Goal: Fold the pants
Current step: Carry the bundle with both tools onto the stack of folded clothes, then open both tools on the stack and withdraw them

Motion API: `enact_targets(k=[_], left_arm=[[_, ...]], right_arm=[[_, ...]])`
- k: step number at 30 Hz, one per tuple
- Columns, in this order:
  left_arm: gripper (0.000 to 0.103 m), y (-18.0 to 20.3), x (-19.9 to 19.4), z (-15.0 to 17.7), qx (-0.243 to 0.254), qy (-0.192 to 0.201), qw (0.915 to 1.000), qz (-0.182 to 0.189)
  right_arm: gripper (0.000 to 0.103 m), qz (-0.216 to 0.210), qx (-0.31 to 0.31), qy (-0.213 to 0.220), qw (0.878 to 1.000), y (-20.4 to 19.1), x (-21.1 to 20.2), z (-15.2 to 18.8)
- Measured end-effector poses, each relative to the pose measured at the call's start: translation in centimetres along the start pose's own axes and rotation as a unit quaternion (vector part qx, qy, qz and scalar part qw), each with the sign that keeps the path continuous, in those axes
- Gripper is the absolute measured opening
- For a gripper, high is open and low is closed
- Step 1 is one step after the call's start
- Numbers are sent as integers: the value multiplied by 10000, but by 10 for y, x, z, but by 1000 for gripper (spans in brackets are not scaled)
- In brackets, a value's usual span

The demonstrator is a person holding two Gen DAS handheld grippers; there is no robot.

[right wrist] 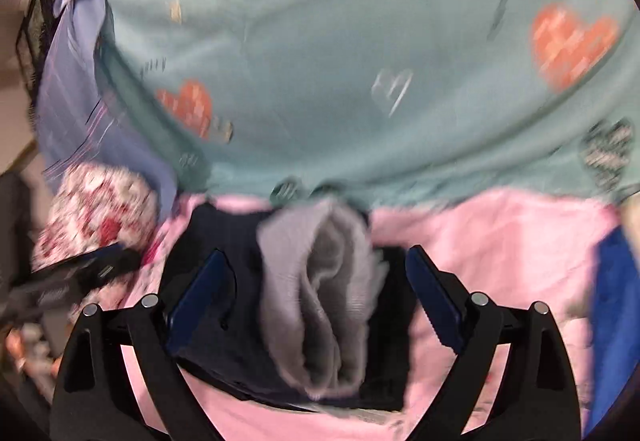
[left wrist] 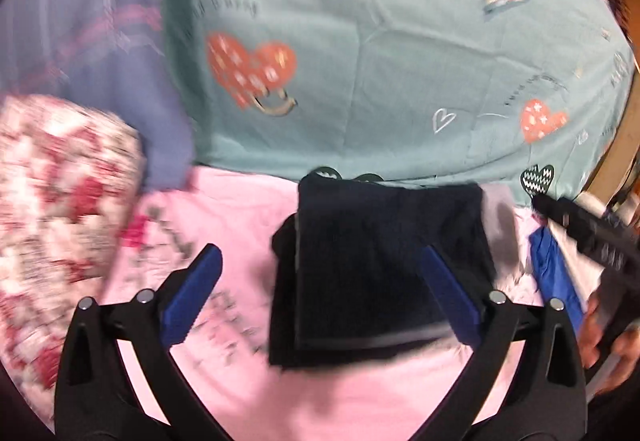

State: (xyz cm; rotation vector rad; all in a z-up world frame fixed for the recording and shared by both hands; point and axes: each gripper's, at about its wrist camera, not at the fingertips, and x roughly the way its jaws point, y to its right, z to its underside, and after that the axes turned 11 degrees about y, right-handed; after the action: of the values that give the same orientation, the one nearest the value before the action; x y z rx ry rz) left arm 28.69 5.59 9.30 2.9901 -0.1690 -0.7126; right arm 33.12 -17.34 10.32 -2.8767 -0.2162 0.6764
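On teal heart-print sheet (left wrist: 400,41), pink cloth (left wrist: 240,209), folded dark pants (left wrist: 384,257)

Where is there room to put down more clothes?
The teal heart sheet beyond the folded dark pants lies bare. The pink cloth right of the pants is free too. The left side is crowded by the red-patterned bundle.

Pillow (left wrist: 60,209) left; sheet (left wrist: 380,61) ahead clear.

I see dark navy folded pants (left wrist: 384,261) with a grey ribbed cuff (right wrist: 320,289) on a plain pink cloth (left wrist: 328,393). Beyond it I see a teal sheet (left wrist: 400,41) printed with orange-red hearts, a lilac striped fabric (left wrist: 92,21) and a red-and-white floral pillow (left wrist: 60,201).
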Motion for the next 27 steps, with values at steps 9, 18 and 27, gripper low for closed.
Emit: enact_targets(k=[9,18,27], left_arm=[[101,13,-101,115,-60,48,9986,-532],[101,17,-77,170,70,40,9959,-902],[101,19,-55,191,316,-299,9937,-1029]], right_arm=[[101,1288,-1117,547,9838,-53,-139,61],[101,1545,-643,860,9821,-50,-195,183],[101,1837,-1056,693,9748,-47,-178,210]])
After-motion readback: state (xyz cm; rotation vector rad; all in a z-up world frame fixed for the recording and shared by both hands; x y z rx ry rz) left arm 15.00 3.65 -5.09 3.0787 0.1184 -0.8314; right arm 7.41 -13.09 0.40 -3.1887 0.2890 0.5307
